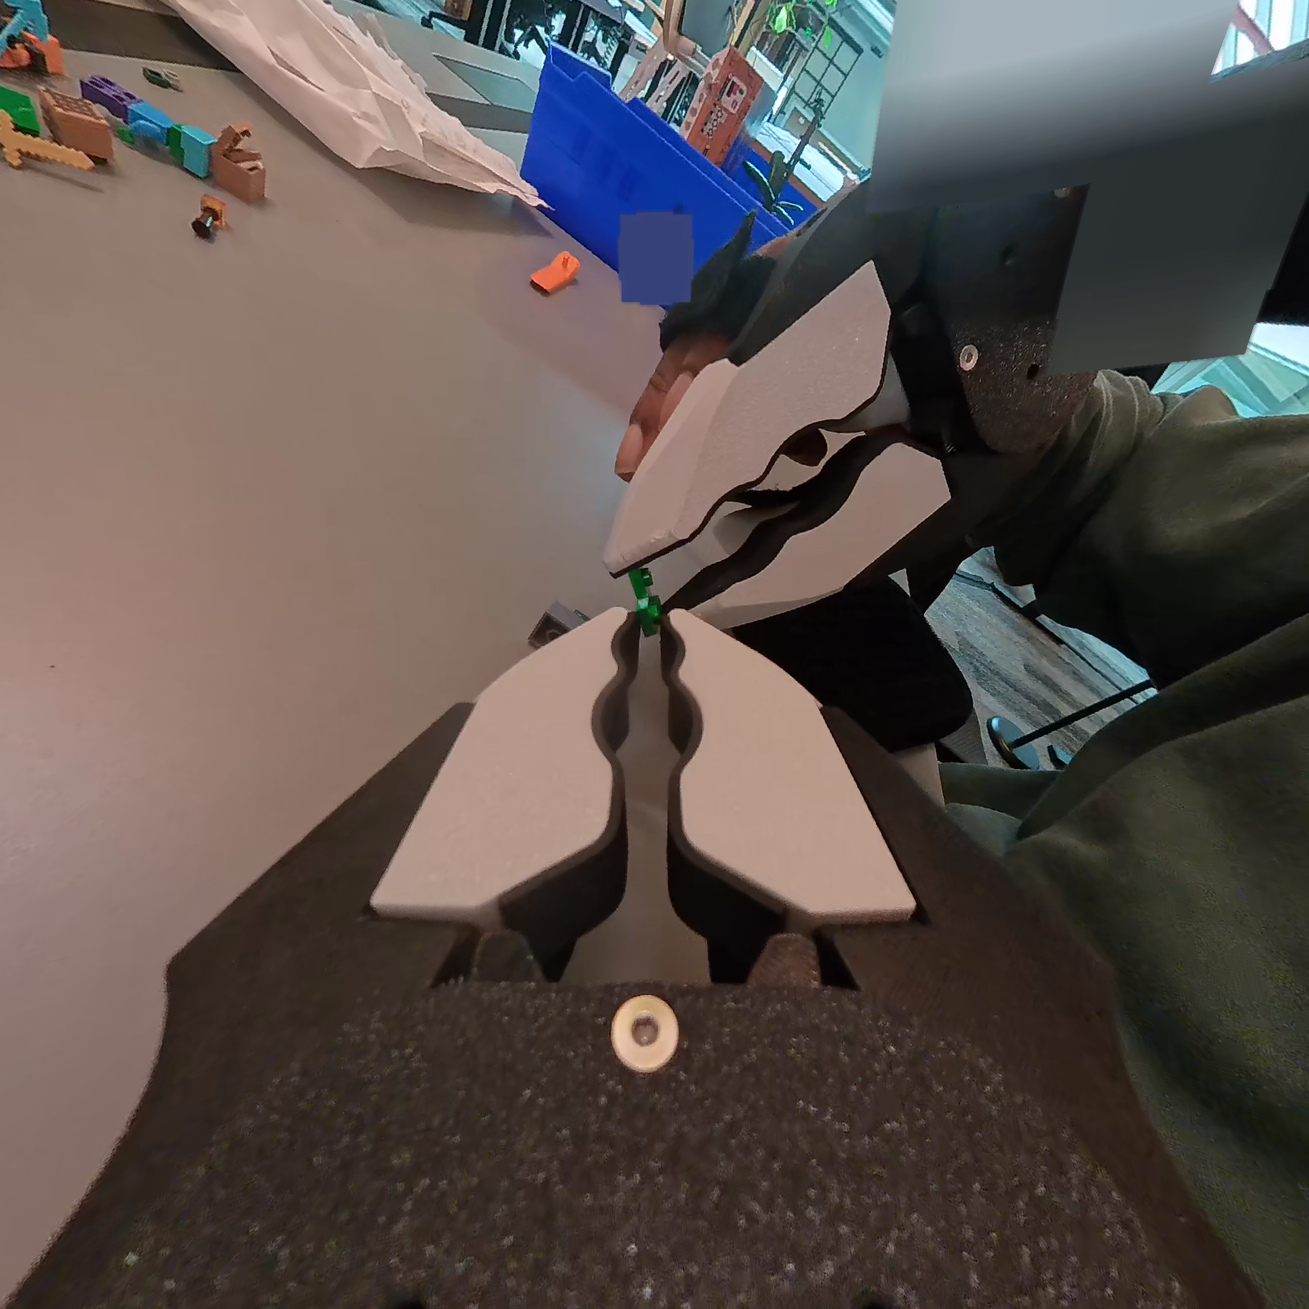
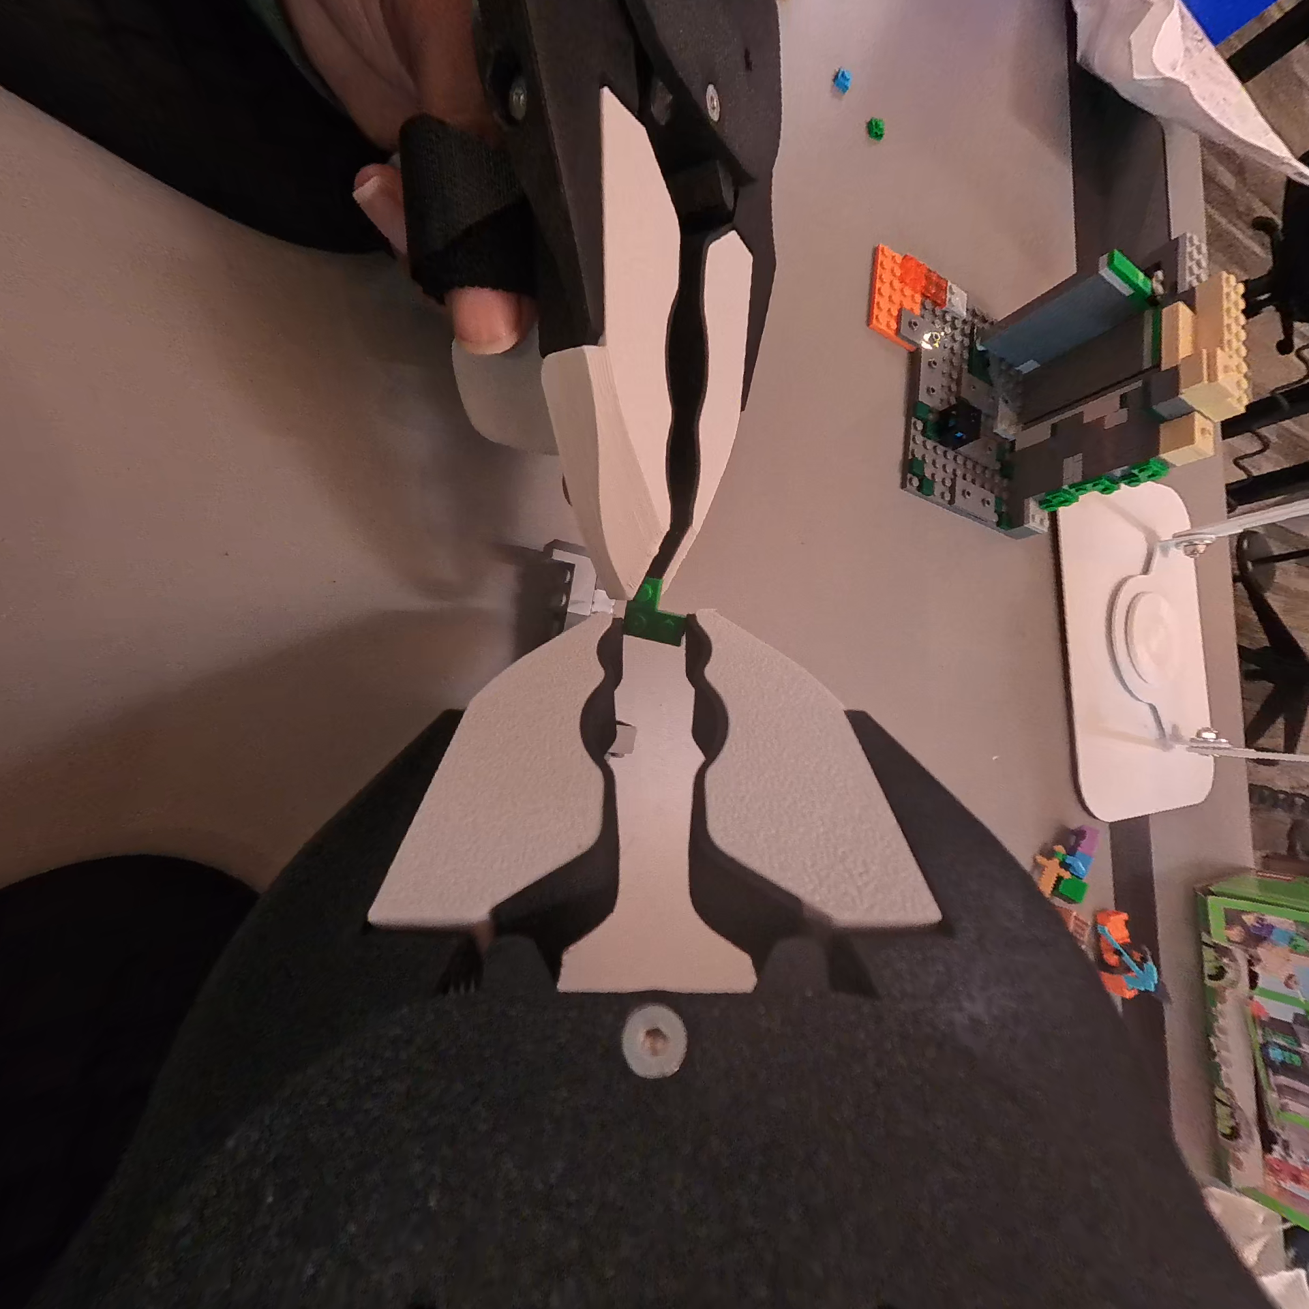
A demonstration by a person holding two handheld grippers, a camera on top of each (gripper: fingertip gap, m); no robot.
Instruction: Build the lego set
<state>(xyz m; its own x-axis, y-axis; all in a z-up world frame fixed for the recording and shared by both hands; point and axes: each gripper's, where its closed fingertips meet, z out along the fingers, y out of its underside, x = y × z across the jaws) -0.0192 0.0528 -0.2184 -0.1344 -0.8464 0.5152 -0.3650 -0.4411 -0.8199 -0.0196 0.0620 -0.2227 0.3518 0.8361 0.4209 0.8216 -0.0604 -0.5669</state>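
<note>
- A plain grey table (image 1: 283,496) fills both views; behind it in the left wrist view stand a blue bin (image 1: 602,163) and office furniture, with crumpled white paper (image 1: 354,92) on the far edge.
- The left gripper (image 1: 646,622) pinches a small green lego piece (image 1: 646,609) at its fingertips, fingers nearly together.
- The right gripper (image 2: 655,627) grips the same green lego piece (image 2: 655,623) from the opposite side, fingers a little wider apart; both are held above the table.
- Only the left wrist view shows an orange piece (image 1: 556,273) and loose coloured bricks (image 1: 142,134).
- Only the right wrist view shows the partly built lego model (image 2: 1062,382), a white stand base (image 2: 1133,659) and the green set box (image 2: 1254,1048).
</note>
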